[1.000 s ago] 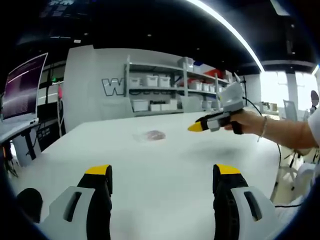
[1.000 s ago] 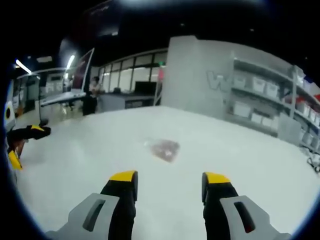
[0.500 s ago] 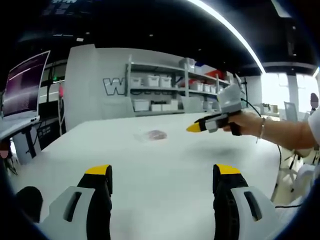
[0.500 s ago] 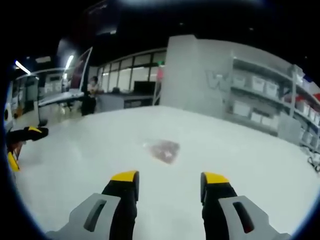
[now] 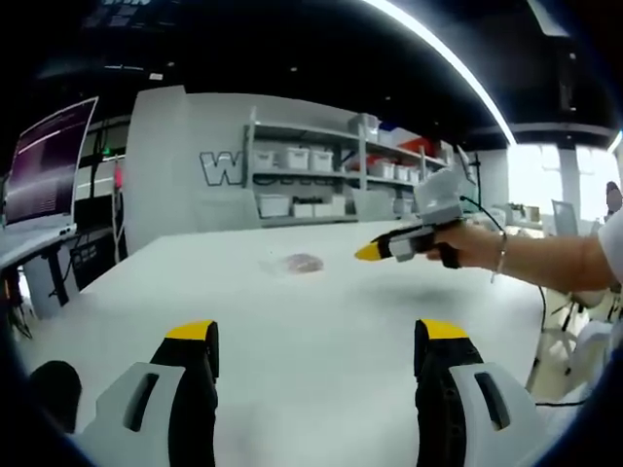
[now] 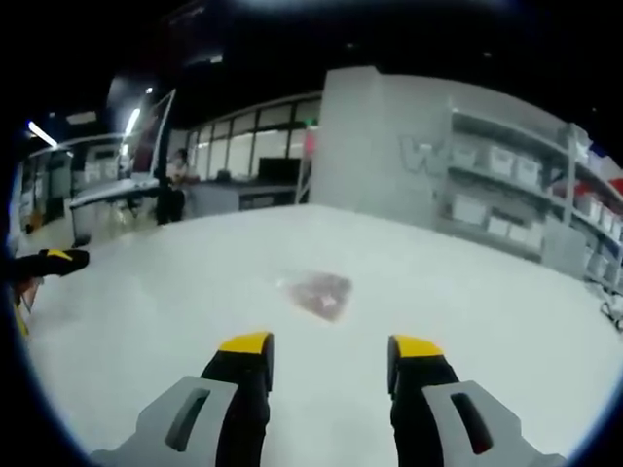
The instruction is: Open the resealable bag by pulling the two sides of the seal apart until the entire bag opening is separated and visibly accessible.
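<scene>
Left gripper: jaws wide apart, nothing between, hovering over white table. Resealable bag flat on table, well ahead of tips, slightly left of centre line, reddish contents inside. Seal state not readable, too small.

Right gripper: jaws apart, empty, above same table. Bag ahead, roughly centred between jaws, near but not touching.

Right gripper also in left gripper view, held by hand, right of bag, yellow tip pointing toward it. Shelving with white bins behind table.
</scene>
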A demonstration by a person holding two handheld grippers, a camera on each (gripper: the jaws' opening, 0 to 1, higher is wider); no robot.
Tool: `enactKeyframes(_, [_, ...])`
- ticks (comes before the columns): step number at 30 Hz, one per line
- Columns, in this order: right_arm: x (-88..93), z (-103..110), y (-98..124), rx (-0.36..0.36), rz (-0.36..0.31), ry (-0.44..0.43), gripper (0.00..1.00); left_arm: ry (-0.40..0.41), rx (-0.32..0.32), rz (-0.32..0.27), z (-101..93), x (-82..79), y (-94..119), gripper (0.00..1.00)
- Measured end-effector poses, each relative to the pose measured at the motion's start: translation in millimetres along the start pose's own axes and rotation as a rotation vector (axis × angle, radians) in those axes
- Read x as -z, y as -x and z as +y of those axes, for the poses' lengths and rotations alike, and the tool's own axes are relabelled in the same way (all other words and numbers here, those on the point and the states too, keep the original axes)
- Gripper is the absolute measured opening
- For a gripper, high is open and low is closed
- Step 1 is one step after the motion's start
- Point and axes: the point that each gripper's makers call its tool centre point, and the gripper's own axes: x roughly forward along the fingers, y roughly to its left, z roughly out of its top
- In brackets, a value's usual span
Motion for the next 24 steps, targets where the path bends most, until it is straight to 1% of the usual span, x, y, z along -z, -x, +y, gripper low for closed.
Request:
enactKeyframes(1, [-0.8, -3, -5, 0.001, 0.004, 0.004, 0.46, 0.0, 0.0, 0.001, 0.0, 0.3, 0, 0.81])
enactKeyframes(3, [-0.2, -4, -9, 0.003, 0.006, 0.007, 0.46, -0.002, 0.002, 0.005, -0.6, 0.9, 0, 0.81])
enactKeyframes(15, [-0.7, -3, -13, 0.003, 0.012, 0.013, 0.46, -0.004, 0.002, 0.004, -0.6, 0.5, 2, 0.81])
enactKeyframes(24, [-12.0, 9, -21, -0.017, -0.003, 0.051, 0.45, -0.006, 0.003, -0.001, -0.9, -1.2, 3, 0.81])
